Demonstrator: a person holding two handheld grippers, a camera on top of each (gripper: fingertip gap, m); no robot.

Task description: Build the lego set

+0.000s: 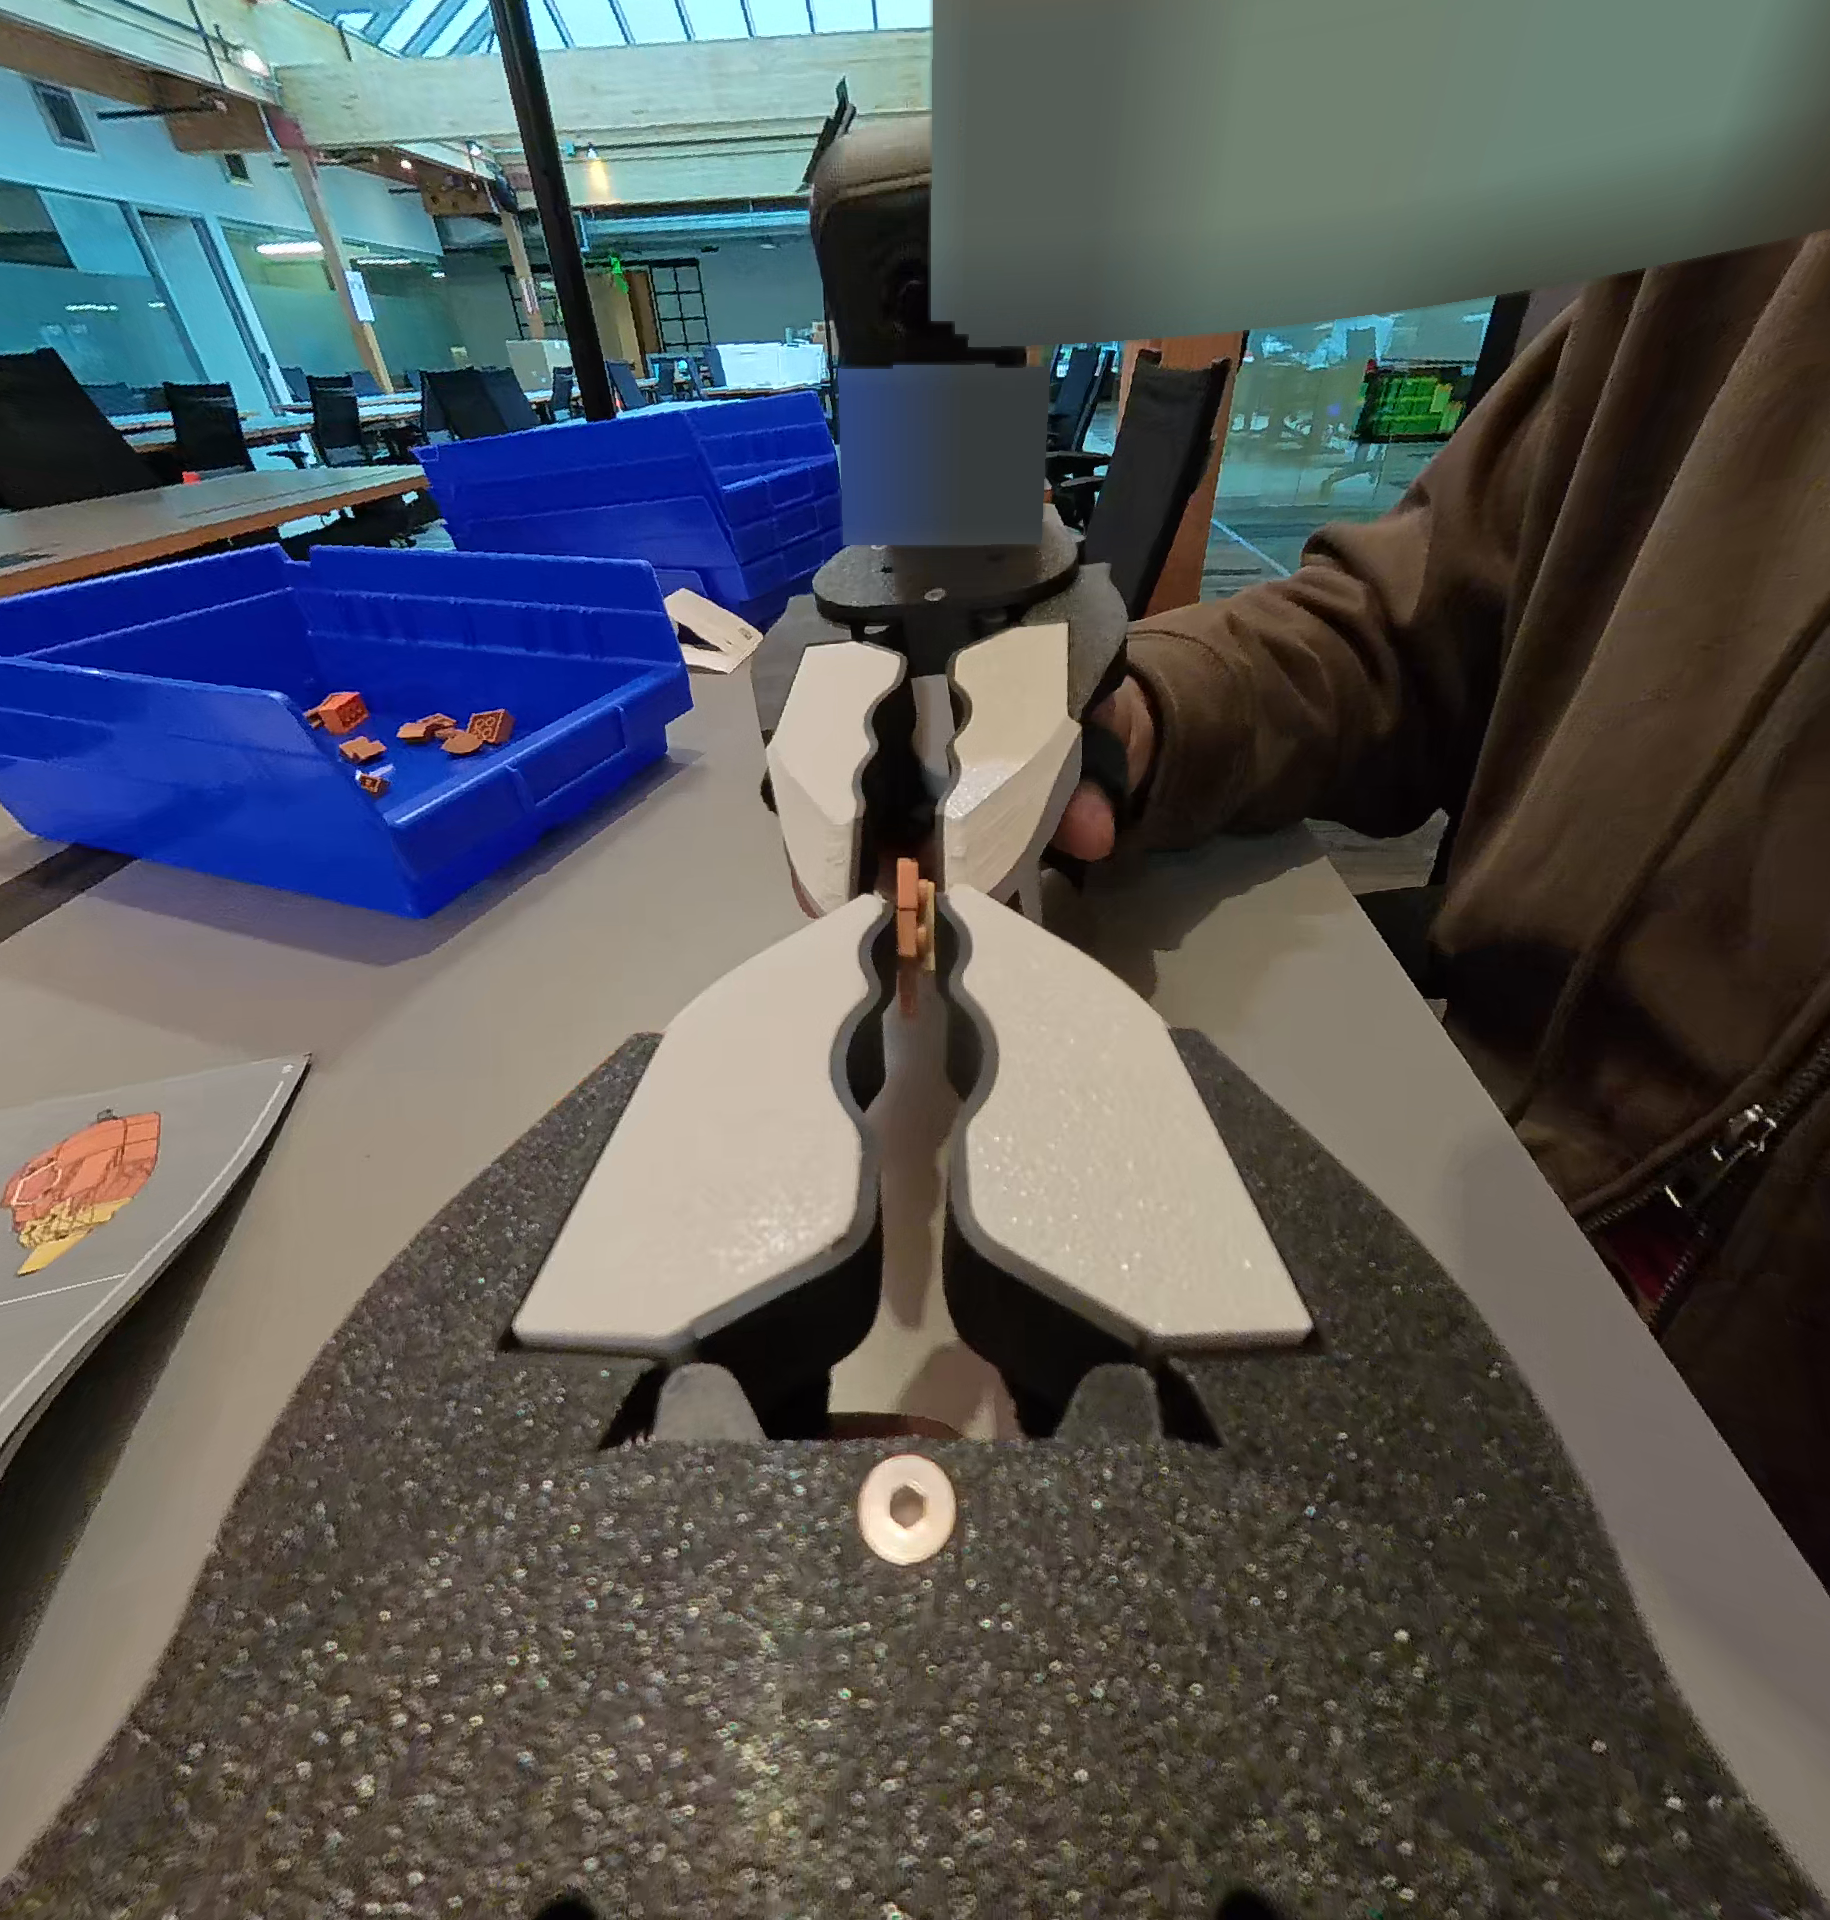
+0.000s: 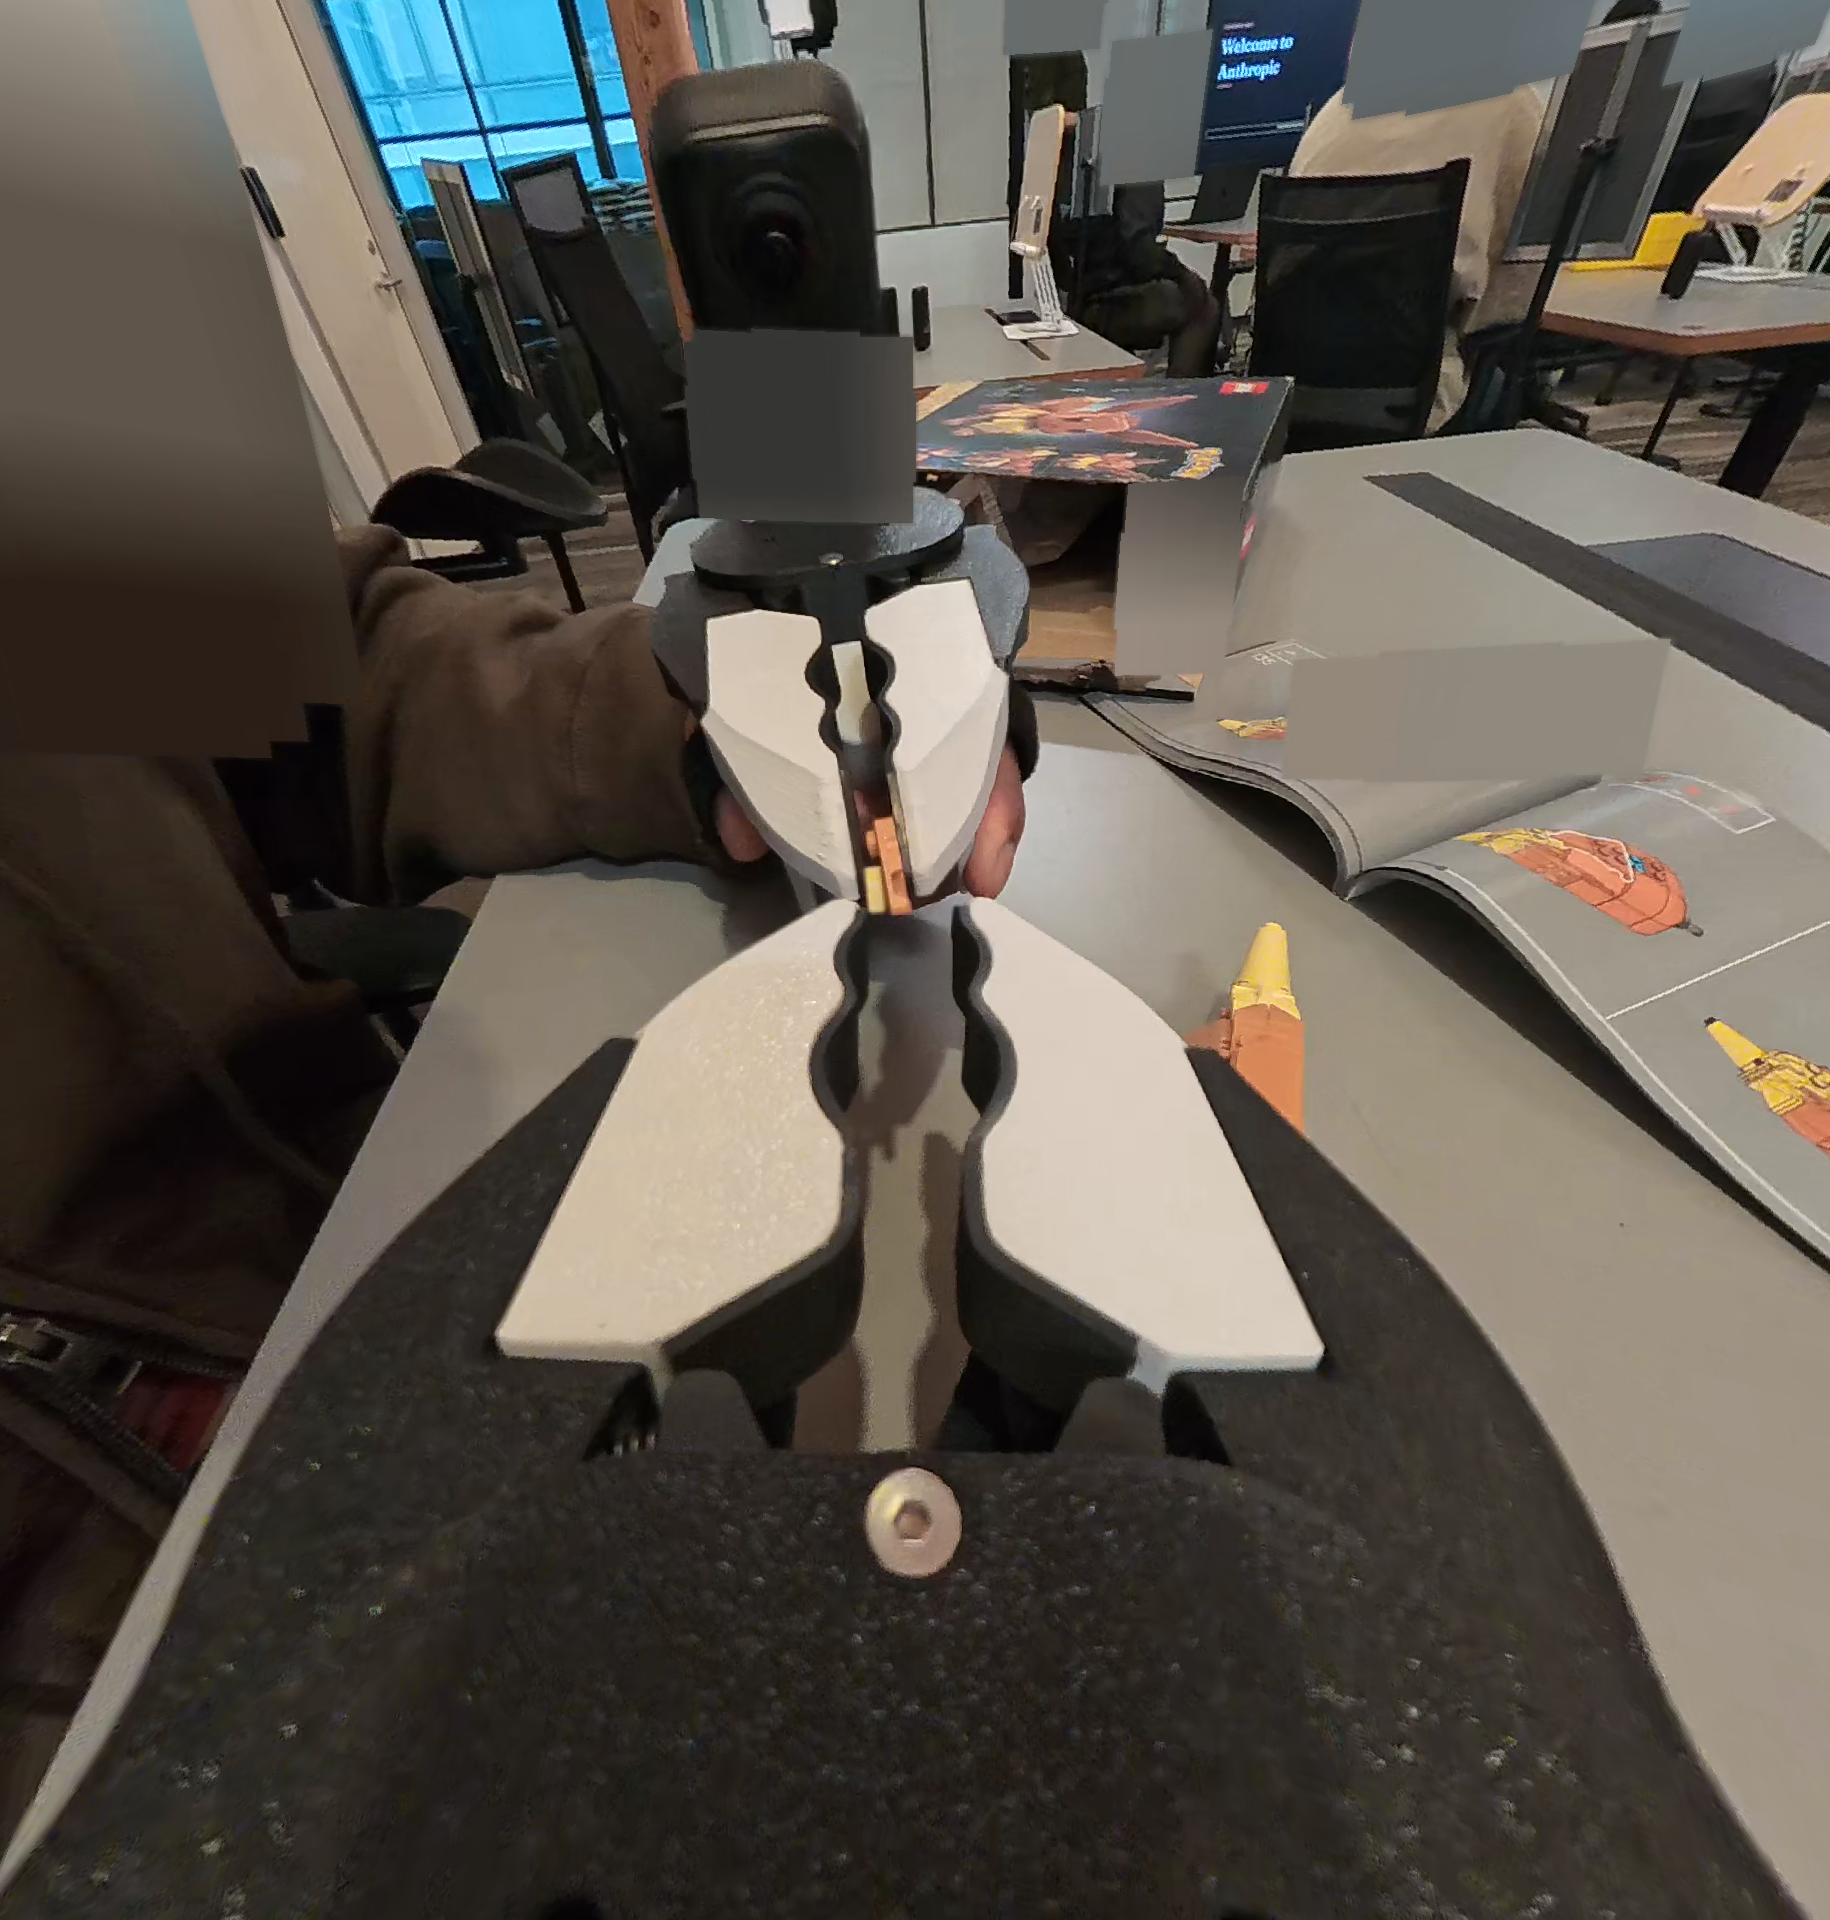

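Left gripper (image 1: 906,925): you have it clamped on a small orange lego piece (image 1: 911,920) | right gripper (image 2: 906,920): fingertips apart, facing it tip to tip | position: above tabletop (image 1: 475,987) near edge.

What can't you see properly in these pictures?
- Small orange lego piece: mostly hidden between the left gripper fingers, both views.
- Orange-and-yellow model: right wrist view, bottom hidden behind the right gripper.
- Loose bricks in the blue bin: left wrist view, too small to count.
- Instruction booklet: right wrist view, cut off by the right edge.
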